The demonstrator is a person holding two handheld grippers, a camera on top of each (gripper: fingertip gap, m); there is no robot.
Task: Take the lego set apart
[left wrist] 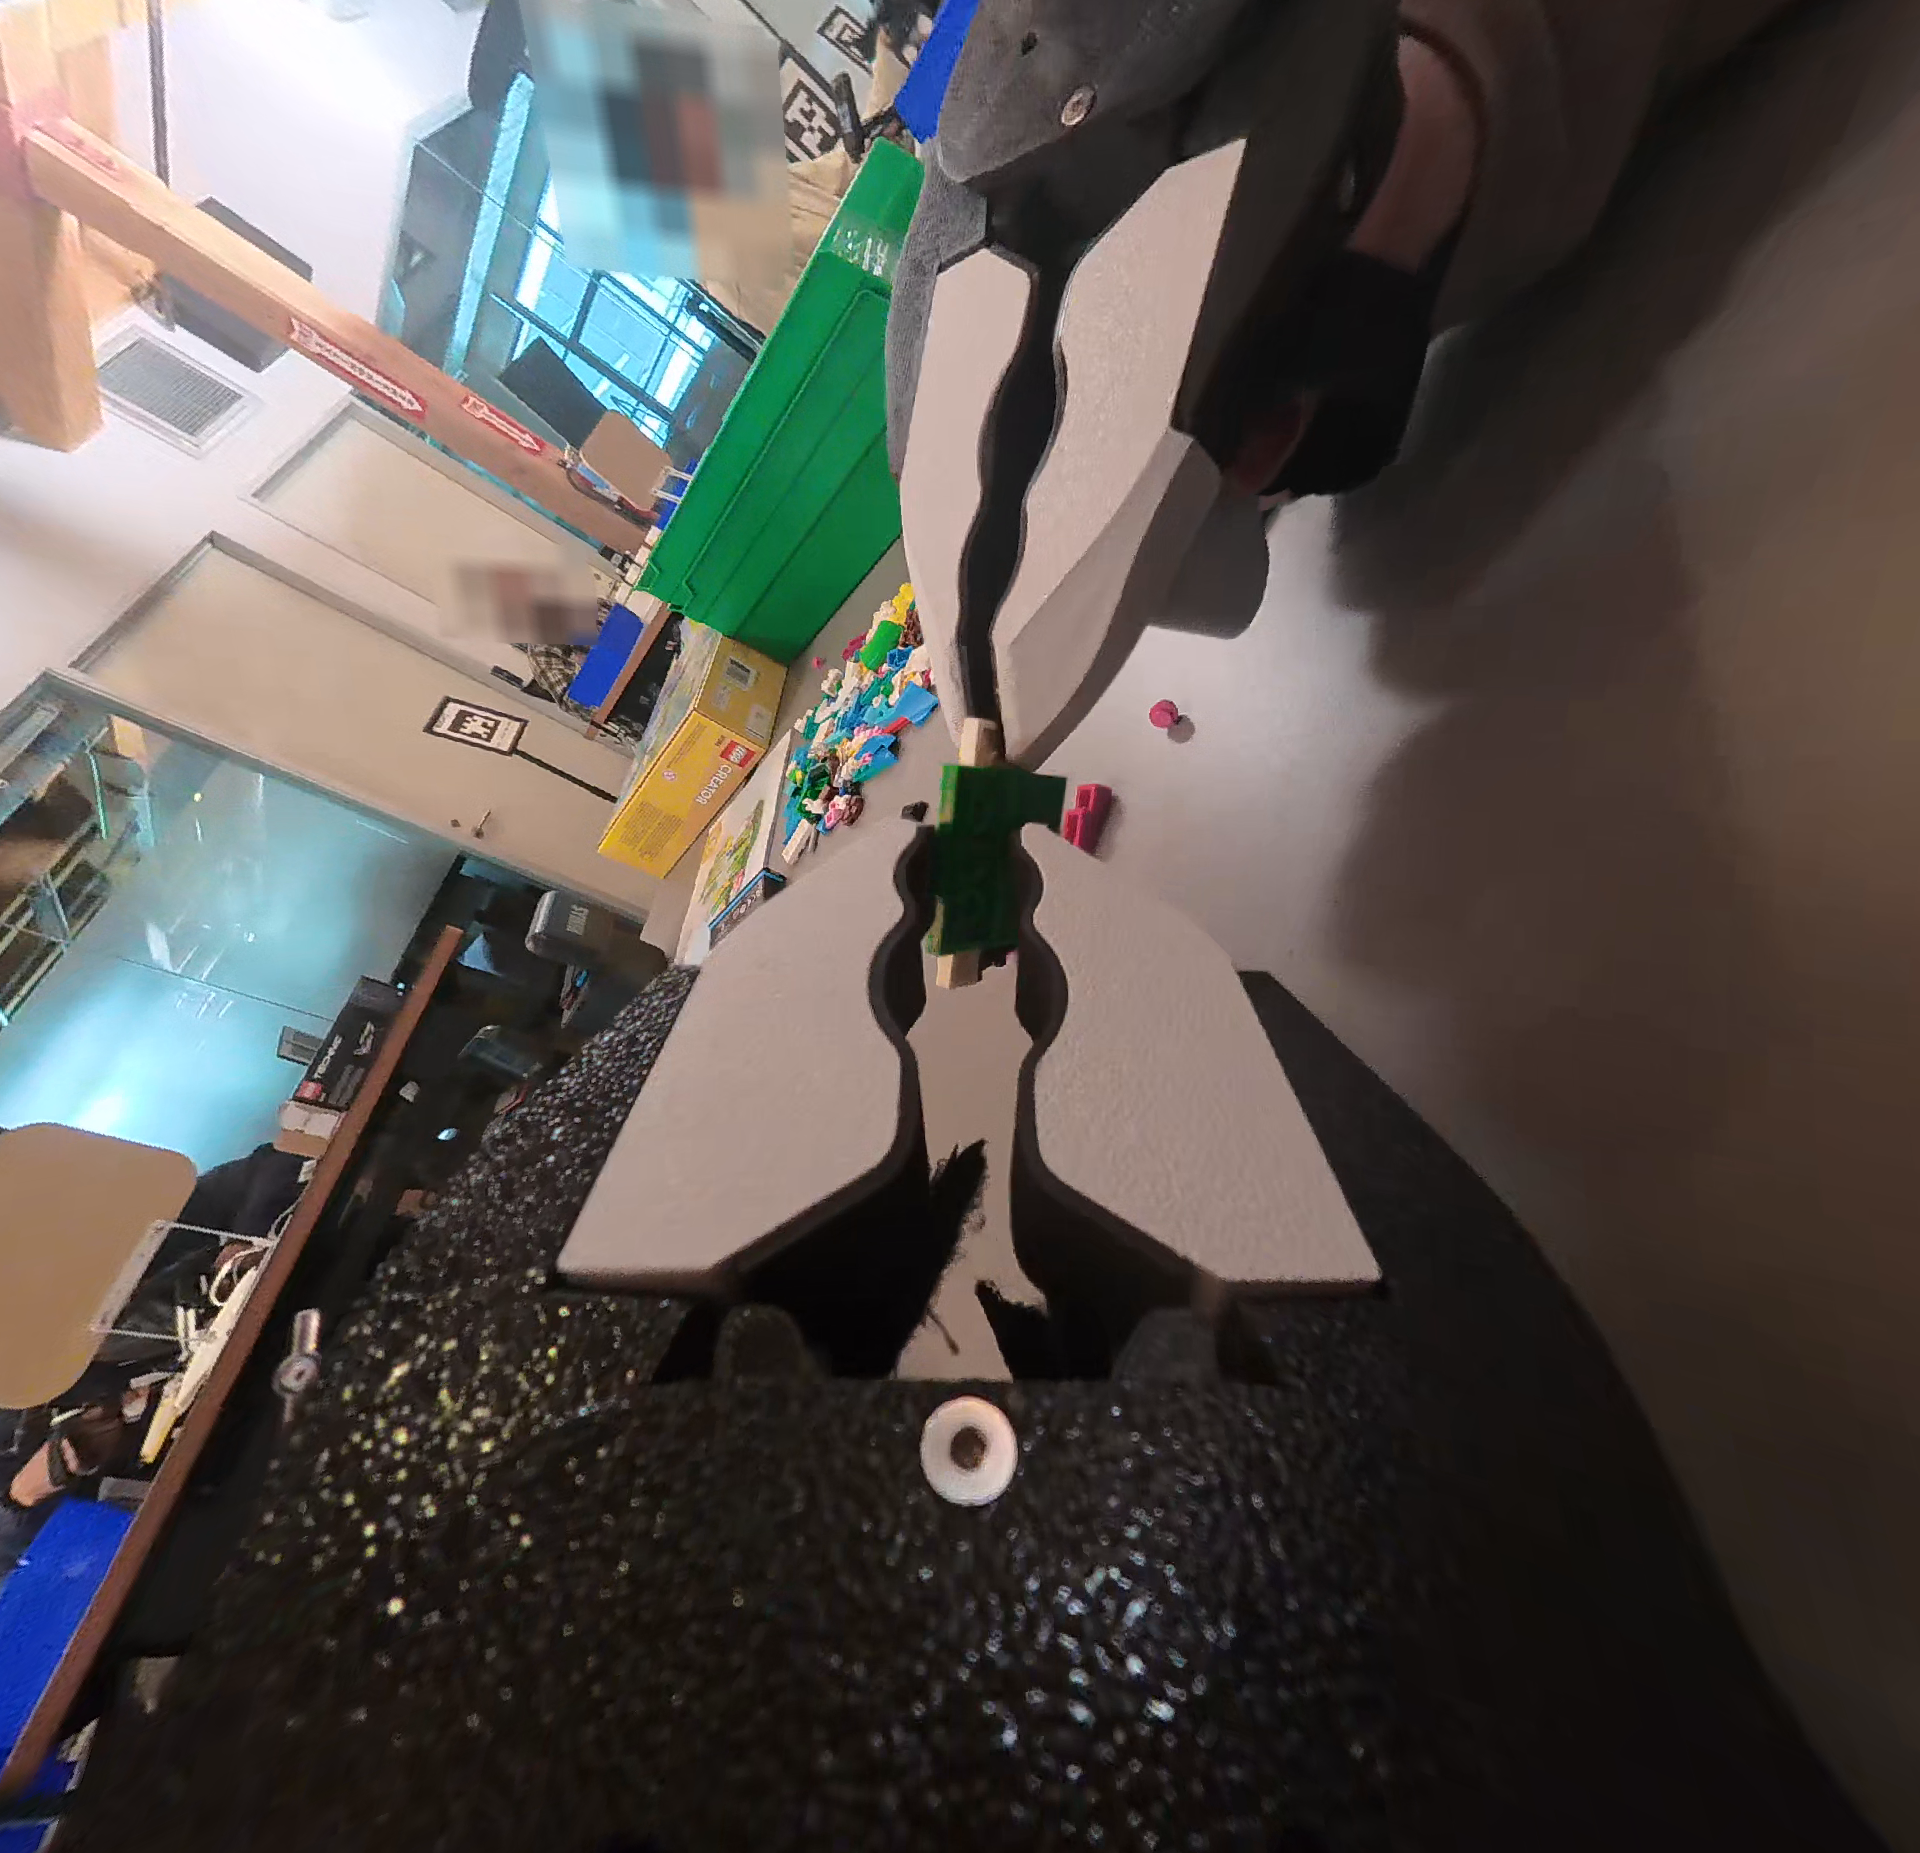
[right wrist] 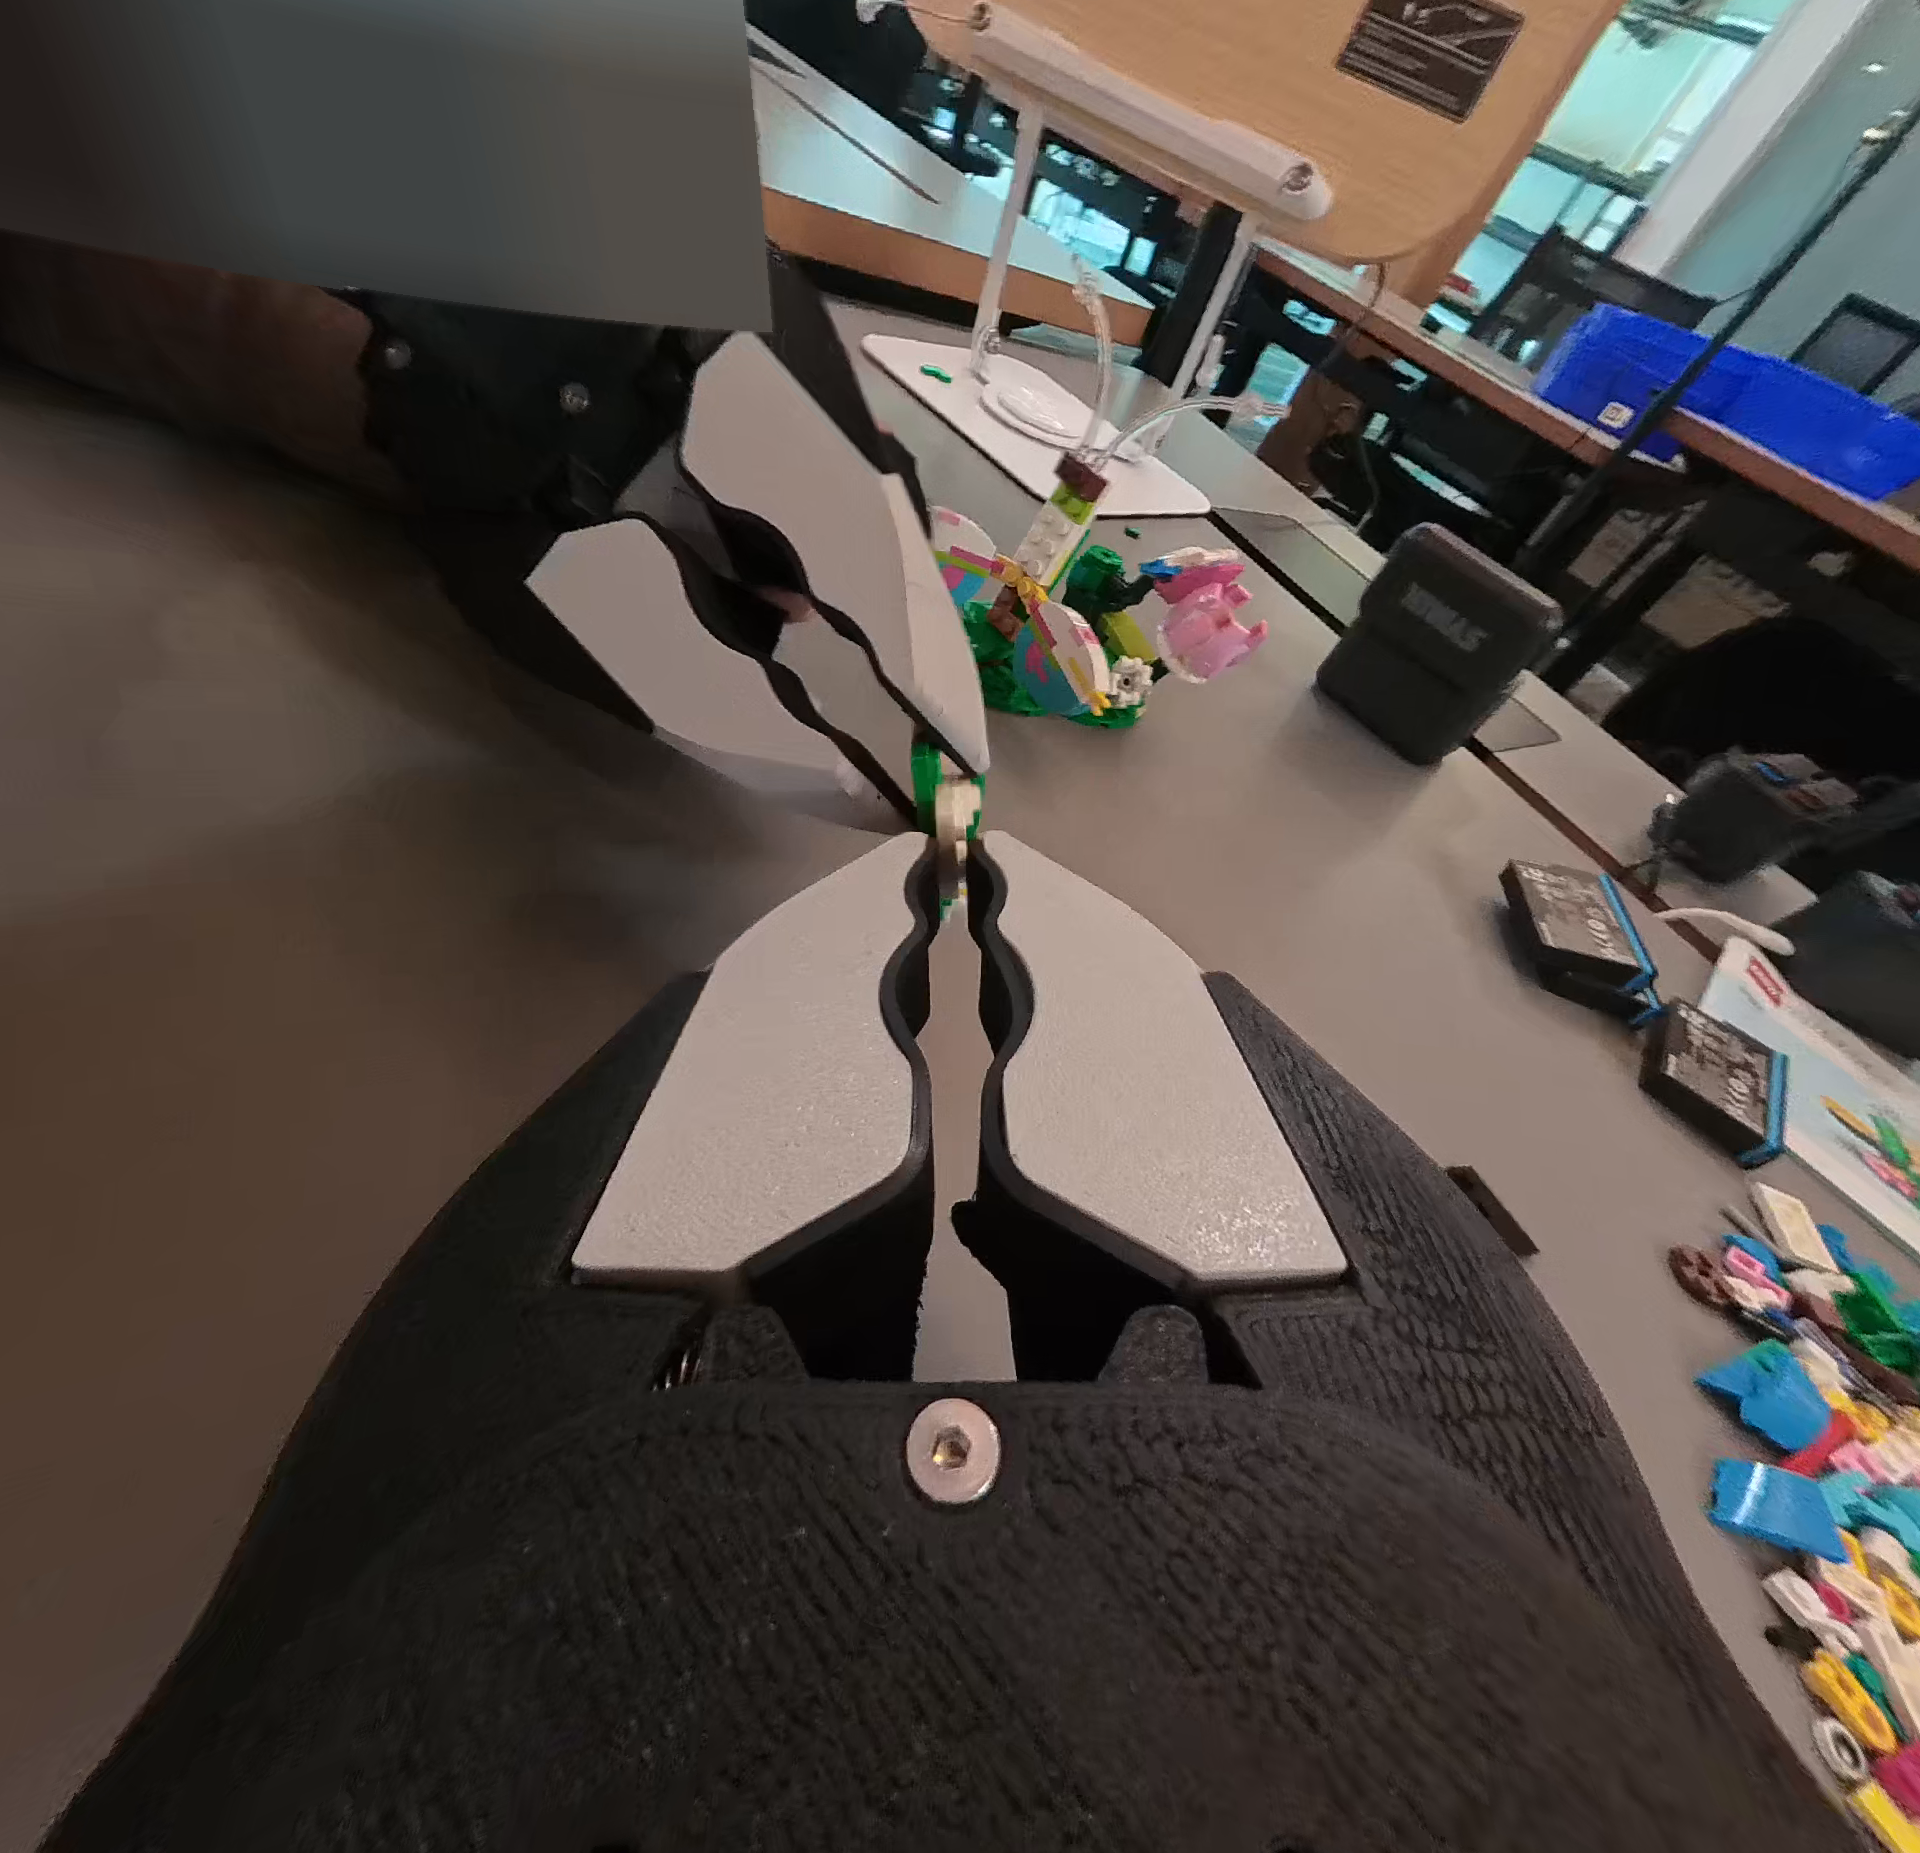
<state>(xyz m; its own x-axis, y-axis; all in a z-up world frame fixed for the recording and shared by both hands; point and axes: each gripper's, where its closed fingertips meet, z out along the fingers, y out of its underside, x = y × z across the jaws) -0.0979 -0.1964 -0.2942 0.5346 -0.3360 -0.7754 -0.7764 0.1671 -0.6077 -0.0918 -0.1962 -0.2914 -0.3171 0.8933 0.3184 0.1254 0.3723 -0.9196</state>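
A small green lego piece [left wrist: 977, 868] with cream parts at both ends is held in the air between my two grippers. My left gripper [left wrist: 971, 847] is shut on its green body. My right gripper [left wrist: 982, 725] comes in from above and is shut on the cream part [left wrist: 979, 741] at the far end. In the right wrist view, my right gripper [right wrist: 951, 849] pinches the cream part [right wrist: 951, 811], and my left gripper [right wrist: 940, 764] holds the green piece [right wrist: 923, 764] from the upper left. The remaining flower model [right wrist: 1060, 619] stands on the grey table [right wrist: 1299, 868] behind.
A pile of loose bricks [right wrist: 1818, 1440] lies at the right, also seen in the left wrist view [left wrist: 862, 723]. A magenta brick [left wrist: 1089, 816] and a small magenta part [left wrist: 1166, 714] lie nearby. Green bins [left wrist: 800, 432], a yellow box [left wrist: 696, 764], a black case [right wrist: 1439, 640] and a white stand [right wrist: 1039, 421] sit around.
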